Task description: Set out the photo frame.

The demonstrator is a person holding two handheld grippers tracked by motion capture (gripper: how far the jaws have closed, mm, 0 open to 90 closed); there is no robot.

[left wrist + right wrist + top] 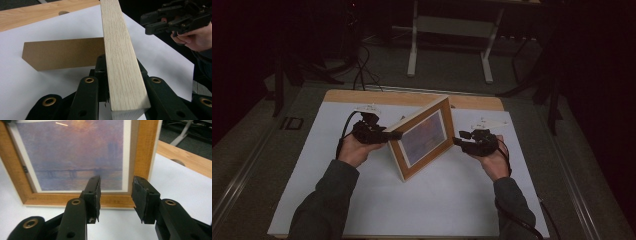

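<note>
We see a light wooden picture frame holding a hazy purple and orange sunset print, standing tilted on the white sheet that covers the pale wooden table, roughly midway between our two hands. Our left gripper is clamped on the frame's left edge: in the left gripper view the pale oak side of the frame runs up between its two black jaws, which press on it from either side, and a brown cardboard back stand juts out behind the frame and rests on the sheet. Our right gripper sits just beside the frame's right edge, and we cannot tell from above whether it touches. In the right gripper view its jaws stand apart with nothing between them, pointing at the frame's lower right corner, the print facing them close ahead. In the left gripper view the right gripper shows beyond the frame, held in a hand.
</note>
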